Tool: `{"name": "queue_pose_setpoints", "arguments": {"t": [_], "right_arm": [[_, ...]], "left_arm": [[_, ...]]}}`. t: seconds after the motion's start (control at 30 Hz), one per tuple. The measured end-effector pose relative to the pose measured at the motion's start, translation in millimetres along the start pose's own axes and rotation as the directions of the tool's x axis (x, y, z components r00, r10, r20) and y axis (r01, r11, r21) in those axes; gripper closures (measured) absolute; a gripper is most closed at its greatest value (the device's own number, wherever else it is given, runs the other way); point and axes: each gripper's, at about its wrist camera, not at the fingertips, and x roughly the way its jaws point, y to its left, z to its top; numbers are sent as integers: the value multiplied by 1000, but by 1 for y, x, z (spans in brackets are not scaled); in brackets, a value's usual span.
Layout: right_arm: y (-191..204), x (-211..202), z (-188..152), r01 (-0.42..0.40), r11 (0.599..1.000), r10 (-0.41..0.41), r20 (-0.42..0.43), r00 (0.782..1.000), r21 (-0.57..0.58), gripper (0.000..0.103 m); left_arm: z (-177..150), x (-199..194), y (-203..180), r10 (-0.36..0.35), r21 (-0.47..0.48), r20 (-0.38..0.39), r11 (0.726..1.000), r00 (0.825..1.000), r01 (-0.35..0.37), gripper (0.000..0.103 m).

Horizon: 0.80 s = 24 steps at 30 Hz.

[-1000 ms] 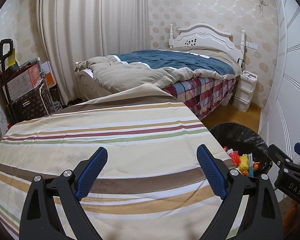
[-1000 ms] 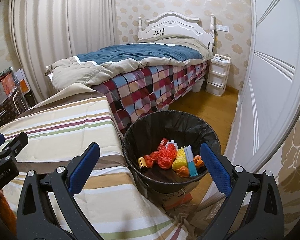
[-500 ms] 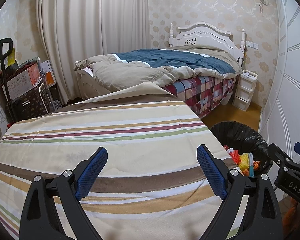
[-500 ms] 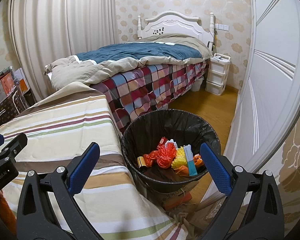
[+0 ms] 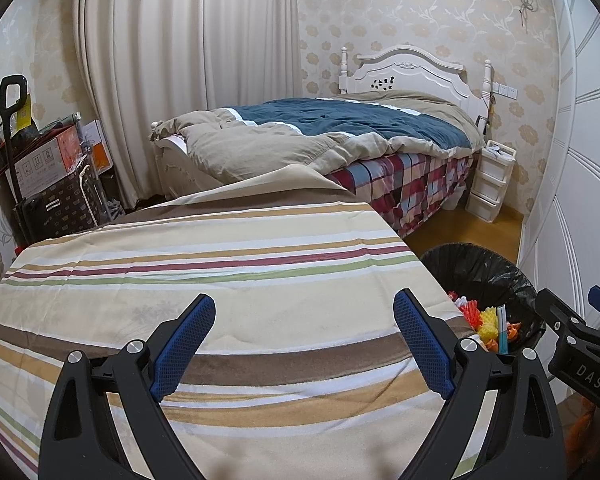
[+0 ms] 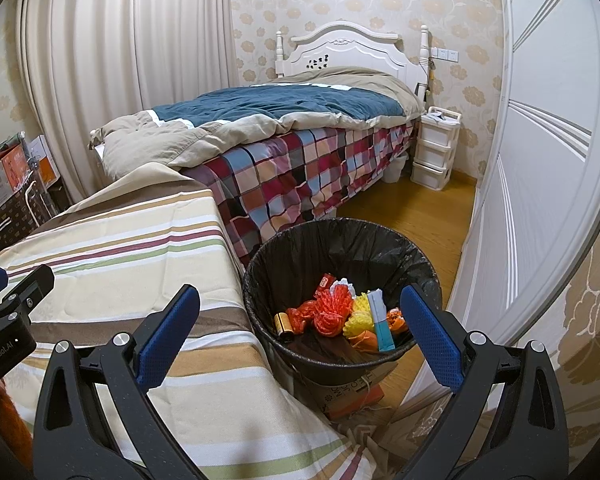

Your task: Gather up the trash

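Two grippers hang with fingers spread wide and nothing between them. At the far left of the left wrist view, stacked boxes (image 5: 44, 168) stand against the wall, with the striped cloth (image 5: 204, 264) filling the middle of the frame. The left gripper (image 5: 304, 344) sits low over it, its blue pads (image 5: 182, 344) apart above the brown stripe. The cloth's right edge drops off just beside the trash bin (image 6: 340, 360), which sits lower centre in the right wrist view. Collected trash (image 6: 340, 316), red, yellow and orange pieces with a gold cylinder, lies in its bottom. The right gripper (image 6: 300, 336) frames the bin, released. A bed (image 6: 300, 152) fills the middle distance; bare wooden floor (image 6: 412, 216) runs between its checked side, the bin, and the white wardrobe door (image 6: 540, 184) at right.
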Motion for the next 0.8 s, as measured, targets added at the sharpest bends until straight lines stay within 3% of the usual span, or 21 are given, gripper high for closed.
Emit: {"name": "queue_pose_setpoints", "arguments": {"t": [0.8], "right_arm": [[1,0,1,2,1000,-2,-1,1000,-1,5]], "left_arm": [[-7,-3,-4,1,3,4,1000,1000,-1,13]]}}
